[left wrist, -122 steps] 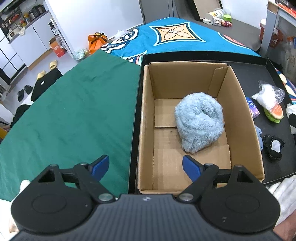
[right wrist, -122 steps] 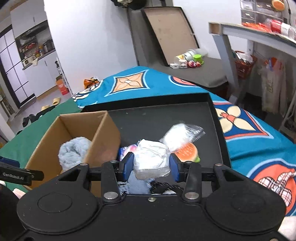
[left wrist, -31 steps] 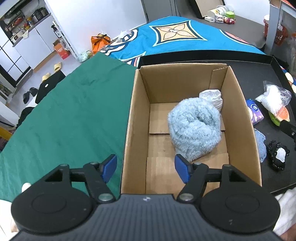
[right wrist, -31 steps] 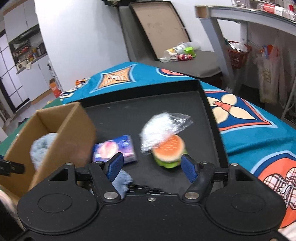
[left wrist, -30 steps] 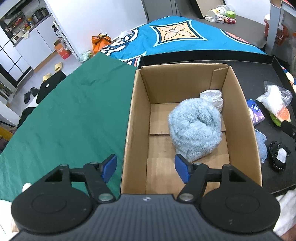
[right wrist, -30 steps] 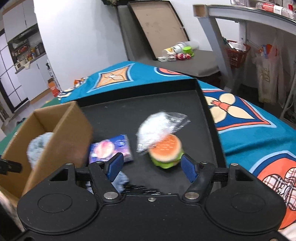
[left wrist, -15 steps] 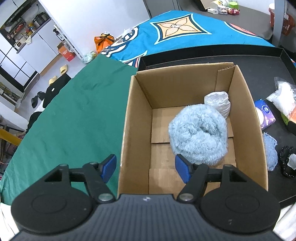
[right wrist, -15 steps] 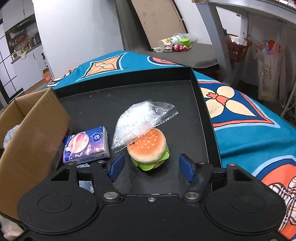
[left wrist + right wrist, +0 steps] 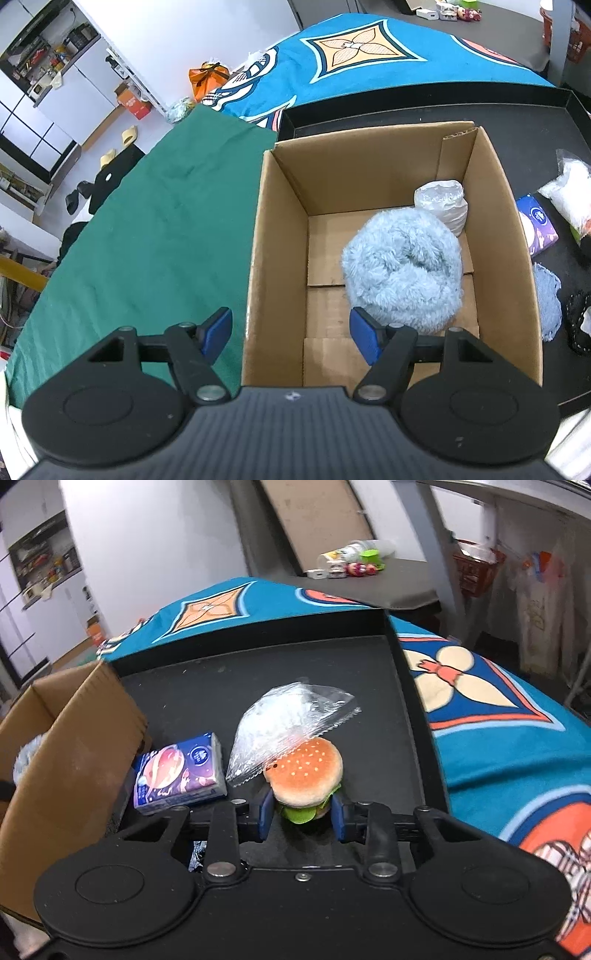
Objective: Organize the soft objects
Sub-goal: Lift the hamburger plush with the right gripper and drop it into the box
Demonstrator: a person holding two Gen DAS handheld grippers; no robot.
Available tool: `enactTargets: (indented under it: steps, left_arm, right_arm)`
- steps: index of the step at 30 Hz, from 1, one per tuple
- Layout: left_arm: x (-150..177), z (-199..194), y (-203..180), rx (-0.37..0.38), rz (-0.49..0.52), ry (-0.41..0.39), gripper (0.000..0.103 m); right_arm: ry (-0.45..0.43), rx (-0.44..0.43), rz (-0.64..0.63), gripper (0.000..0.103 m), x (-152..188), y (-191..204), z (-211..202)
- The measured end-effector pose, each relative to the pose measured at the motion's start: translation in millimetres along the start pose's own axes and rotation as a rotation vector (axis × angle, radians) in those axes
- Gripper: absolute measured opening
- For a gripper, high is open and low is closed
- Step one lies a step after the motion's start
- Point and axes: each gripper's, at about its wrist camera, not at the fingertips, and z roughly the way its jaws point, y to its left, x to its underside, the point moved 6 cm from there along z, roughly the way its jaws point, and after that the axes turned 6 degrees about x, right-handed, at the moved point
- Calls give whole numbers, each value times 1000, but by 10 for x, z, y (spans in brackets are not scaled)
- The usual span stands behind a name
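A cardboard box (image 9: 280,221) stands on the black tray (image 9: 258,679). In it lie a fluffy light-blue plush (image 9: 402,269) and a white wrapped bundle (image 9: 441,203). My left gripper (image 9: 291,330) is open and empty, above the box's near left wall. My right gripper (image 9: 301,808) has its jaws closed in against the sides of a plush hamburger (image 9: 304,771) on the tray. A clear plastic bag of white stuff (image 9: 284,723) leans on the burger. A purple tissue pack (image 9: 179,773) lies left of it, beside the box (image 9: 62,760).
A blue knit cloth (image 9: 548,295) and a black lacy item (image 9: 580,321) lie on the tray right of the box. A green cloth (image 9: 147,236) covers the table to the left, a blue patterned cloth (image 9: 498,716) the rest. The tray's raised rim (image 9: 417,701) runs right of the burger.
My right gripper dropped the white bundle into the box, then moved right and down to the burger and narrowed its jaws around it. My left gripper shifted slightly, staying open.
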Motion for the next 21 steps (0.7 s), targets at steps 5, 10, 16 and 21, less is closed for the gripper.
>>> enactTargets:
  steps: [5, 10, 16, 21]
  left_arm:
    - [18, -45, 0, 6, -1, -6, 69]
    - [44, -98, 14, 18, -13, -15, 69]
    - [74, -186, 55, 33, -28, -36, 69]
    - [110, -256, 93, 42, -27, -52, 69]
  right_arm:
    - [-5, 4, 45, 30, -16, -53, -134]
    - [-33, -1, 44, 30, -60, -44, -272]
    - [-65, -19, 42, 30, -122, 24, -441]
    - [-98, -57, 20, 30, -193, 167, -562]
